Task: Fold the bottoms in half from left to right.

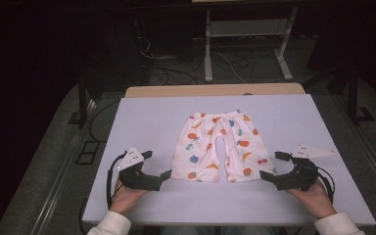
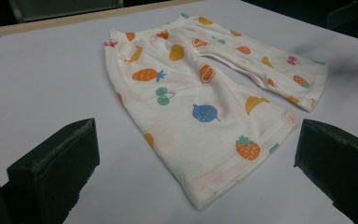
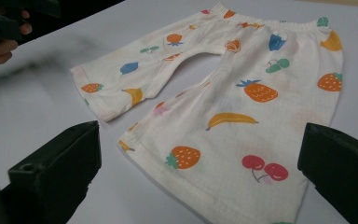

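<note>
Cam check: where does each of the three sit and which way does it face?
High view: above the person's side, looking forward and down on the table; shows both hands, left gripper, right gripper.
Left gripper view: low by the near left hem, between open jaws, facing the shorts.
Right gripper view: low by the near right hem, between open jaws.
All three share the shorts.

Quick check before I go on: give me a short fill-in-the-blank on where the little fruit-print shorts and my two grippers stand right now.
1. The shorts lie spread flat on the white ____.
2. The left gripper and the right gripper both have their jaws ____.
3. The waistband lies on the ____ side from the person, leg hems toward the grippers.
4. The shorts lie ____ the two grippers.

Missing words: table; open; far; between
</note>
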Demonstrator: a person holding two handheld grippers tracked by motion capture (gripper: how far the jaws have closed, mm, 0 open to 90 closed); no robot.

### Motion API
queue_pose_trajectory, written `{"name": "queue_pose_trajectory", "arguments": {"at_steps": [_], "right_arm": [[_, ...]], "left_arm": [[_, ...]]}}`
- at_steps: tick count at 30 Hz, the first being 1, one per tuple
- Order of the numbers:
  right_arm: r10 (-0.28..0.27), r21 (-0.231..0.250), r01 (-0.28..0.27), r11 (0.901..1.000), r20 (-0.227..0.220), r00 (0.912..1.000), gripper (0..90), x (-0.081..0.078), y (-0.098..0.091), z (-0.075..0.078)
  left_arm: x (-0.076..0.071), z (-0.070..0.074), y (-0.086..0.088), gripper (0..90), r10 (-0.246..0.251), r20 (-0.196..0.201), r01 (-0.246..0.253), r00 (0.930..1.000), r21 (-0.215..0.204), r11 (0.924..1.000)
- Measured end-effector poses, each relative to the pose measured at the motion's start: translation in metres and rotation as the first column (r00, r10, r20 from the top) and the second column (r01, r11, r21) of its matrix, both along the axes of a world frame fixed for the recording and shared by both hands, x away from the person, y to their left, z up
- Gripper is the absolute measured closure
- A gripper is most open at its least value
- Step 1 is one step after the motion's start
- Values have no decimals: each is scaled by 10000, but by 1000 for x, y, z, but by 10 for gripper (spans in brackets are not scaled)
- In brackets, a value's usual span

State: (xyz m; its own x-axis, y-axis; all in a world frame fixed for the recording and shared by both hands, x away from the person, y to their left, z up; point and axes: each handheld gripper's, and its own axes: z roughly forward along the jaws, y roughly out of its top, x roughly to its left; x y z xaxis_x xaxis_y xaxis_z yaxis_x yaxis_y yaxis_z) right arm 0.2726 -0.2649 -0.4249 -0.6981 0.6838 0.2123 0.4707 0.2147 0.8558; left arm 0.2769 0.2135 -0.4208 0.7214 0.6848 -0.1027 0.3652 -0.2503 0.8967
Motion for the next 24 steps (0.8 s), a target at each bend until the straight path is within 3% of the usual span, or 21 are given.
{"name": "queue_pose_trajectory", "arguments": {"at_steps": [24], "right_arm": [[194, 40, -194, 9998, 164, 9997, 0, -4, 3, 5]], "left_arm": [[-3, 0, -4, 0, -175, -4, 175, 9998, 71, 9998]]}}
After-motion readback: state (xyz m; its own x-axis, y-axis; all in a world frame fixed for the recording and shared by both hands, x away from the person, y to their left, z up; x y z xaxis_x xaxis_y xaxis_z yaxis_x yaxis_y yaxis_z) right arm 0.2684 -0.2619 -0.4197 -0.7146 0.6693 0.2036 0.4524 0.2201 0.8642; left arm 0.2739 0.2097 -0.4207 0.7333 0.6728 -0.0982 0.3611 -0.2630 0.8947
